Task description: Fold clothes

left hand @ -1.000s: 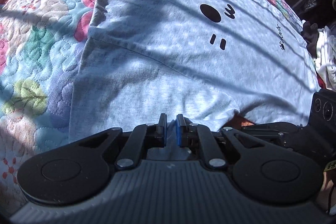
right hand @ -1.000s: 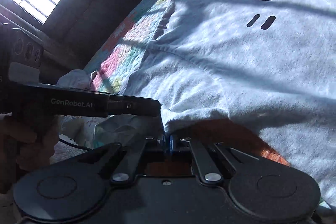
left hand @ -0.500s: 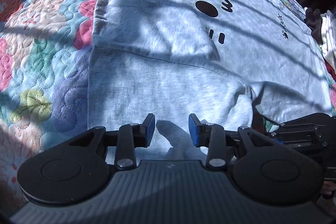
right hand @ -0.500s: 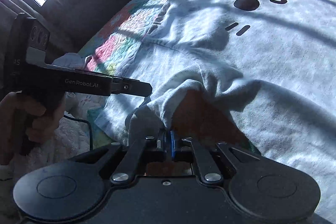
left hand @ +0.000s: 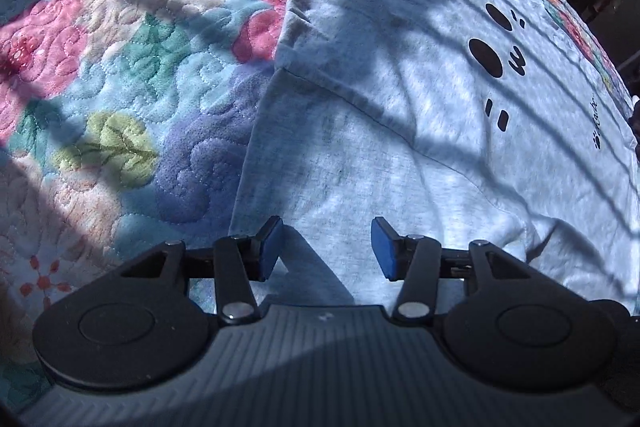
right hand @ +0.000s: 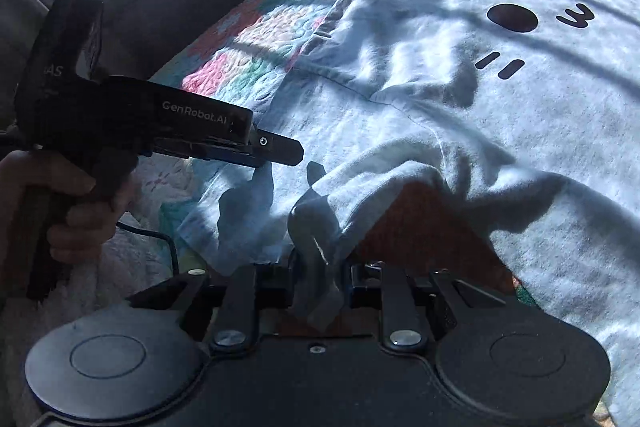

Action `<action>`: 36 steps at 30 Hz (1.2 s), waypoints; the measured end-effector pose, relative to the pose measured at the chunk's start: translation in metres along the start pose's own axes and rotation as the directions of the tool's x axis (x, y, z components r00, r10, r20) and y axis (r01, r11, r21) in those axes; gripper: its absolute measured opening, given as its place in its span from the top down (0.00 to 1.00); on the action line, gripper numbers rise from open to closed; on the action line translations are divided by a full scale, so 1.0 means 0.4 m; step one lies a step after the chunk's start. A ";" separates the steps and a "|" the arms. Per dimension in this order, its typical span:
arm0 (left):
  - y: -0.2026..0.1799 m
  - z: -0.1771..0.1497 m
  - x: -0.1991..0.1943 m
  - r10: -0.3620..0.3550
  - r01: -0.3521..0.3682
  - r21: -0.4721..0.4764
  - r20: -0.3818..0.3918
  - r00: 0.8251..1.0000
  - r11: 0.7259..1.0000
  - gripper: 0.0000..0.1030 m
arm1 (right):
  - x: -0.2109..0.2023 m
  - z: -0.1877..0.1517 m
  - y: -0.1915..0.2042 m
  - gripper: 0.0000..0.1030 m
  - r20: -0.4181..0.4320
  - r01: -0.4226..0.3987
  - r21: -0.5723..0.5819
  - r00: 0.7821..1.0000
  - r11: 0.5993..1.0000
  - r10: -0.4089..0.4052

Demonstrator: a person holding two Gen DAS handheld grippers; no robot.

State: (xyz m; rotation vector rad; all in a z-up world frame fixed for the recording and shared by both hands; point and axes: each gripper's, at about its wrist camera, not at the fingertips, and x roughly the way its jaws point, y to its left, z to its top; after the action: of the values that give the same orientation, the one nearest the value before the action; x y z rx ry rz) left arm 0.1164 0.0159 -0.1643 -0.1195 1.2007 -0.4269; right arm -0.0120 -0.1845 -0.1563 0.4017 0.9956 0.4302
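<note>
Left gripper (left hand: 326, 247) jaws just sprang apart, dropping the shirt (left hand: 420, 131) sleeve flat; right gripper (right hand: 320, 283) stays clamped on bunched hem, fold under way.

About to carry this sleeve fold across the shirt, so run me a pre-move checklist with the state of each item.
1. Right gripper clamped on the sleeve: ok, a bunch of fabric sits between its fingers.
2. Left gripper clear of the cloth: ok, its jaws have just been opening, and nothing is between them.
3. T-shirt body lying flat on the quilt: ok, only shallow wrinkles.
4. Sleeve lifted off the quilt: ok, an orange patch shows beneath it.
5. Far sleeve already folded: cannot tell, it is at the edge of view.
</note>
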 end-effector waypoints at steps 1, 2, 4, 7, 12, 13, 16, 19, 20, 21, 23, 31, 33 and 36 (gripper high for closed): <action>0.012 0.001 -0.009 0.014 -0.013 -0.032 0.024 1.000 0.999 0.54 | 0.000 0.001 0.000 0.92 -0.004 -0.023 0.013 1.000 1.000 0.024; 0.026 0.002 -0.018 0.029 -0.026 -0.067 0.045 0.999 0.997 0.54 | 0.000 0.001 0.000 0.92 -0.008 -0.047 0.026 0.999 0.999 0.047; 0.054 0.004 -0.032 0.043 -0.033 -0.133 0.077 0.996 0.991 0.54 | 0.000 0.003 0.000 0.92 -0.015 -0.093 0.052 0.995 0.994 0.094; 0.066 0.003 -0.039 0.039 -0.024 -0.156 0.095 0.995 0.987 0.54 | 0.016 -0.006 -0.035 0.91 -0.044 -0.150 0.164 0.986 0.975 0.159; 0.050 0.005 -0.035 0.047 -0.036 -0.116 0.087 0.995 0.993 0.53 | 0.057 -0.070 -0.055 0.87 -0.107 -0.095 0.216 0.987 0.972 0.121; 0.050 0.006 -0.032 0.047 -0.038 -0.115 0.080 0.996 0.993 0.52 | 0.054 -0.074 -0.048 0.87 -0.117 -0.092 0.201 0.986 0.975 0.117; 0.038 0.015 -0.018 0.057 -0.055 -0.076 0.036 0.998 0.996 0.46 | 0.035 -0.074 -0.024 0.85 -0.150 -0.077 0.128 0.984 0.989 0.096; -0.007 0.039 -0.002 0.106 -0.103 0.112 -0.026 0.994 0.988 0.43 | -0.024 -0.061 -0.007 0.79 -0.117 -0.082 0.044 0.989 0.996 0.087; -0.030 0.046 0.002 0.154 -0.144 0.223 -0.028 0.988 0.964 0.38 | -0.054 -0.057 -0.010 0.67 -0.087 -0.064 0.029 0.994 0.998 0.067; -0.044 0.049 0.006 0.193 -0.178 0.307 -0.017 0.981 0.935 0.34 | -0.087 -0.054 -0.014 0.56 -0.052 -0.024 0.009 0.998 1.000 0.024; -0.048 0.055 0.021 0.230 -0.207 0.386 -0.013 0.973 0.899 0.08 | -0.147 -0.052 -0.021 0.55 0.020 0.093 -0.056 0.996 0.994 -0.092; -0.047 0.047 0.035 0.041 -0.008 0.363 -0.084 0.996 0.932 0.83 | -0.266 -0.109 -0.140 0.49 0.134 0.357 -0.026 0.927 0.934 -0.351; -0.054 0.041 0.015 0.049 -0.029 0.374 -0.044 0.998 0.927 0.95 | -0.248 -0.111 -0.157 0.48 0.128 0.387 -0.023 0.916 0.922 -0.381; -0.025 0.052 -0.018 0.088 -0.093 0.310 0.031 0.996 0.946 0.96 | -0.233 -0.123 -0.180 0.40 0.112 0.420 -0.015 0.903 0.908 -0.415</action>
State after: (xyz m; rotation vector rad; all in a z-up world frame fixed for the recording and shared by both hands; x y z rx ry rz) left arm 0.1311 0.0067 -0.1473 0.2040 1.1029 -0.5282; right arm -0.0871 -0.2875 -0.1507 0.1643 0.9375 0.0374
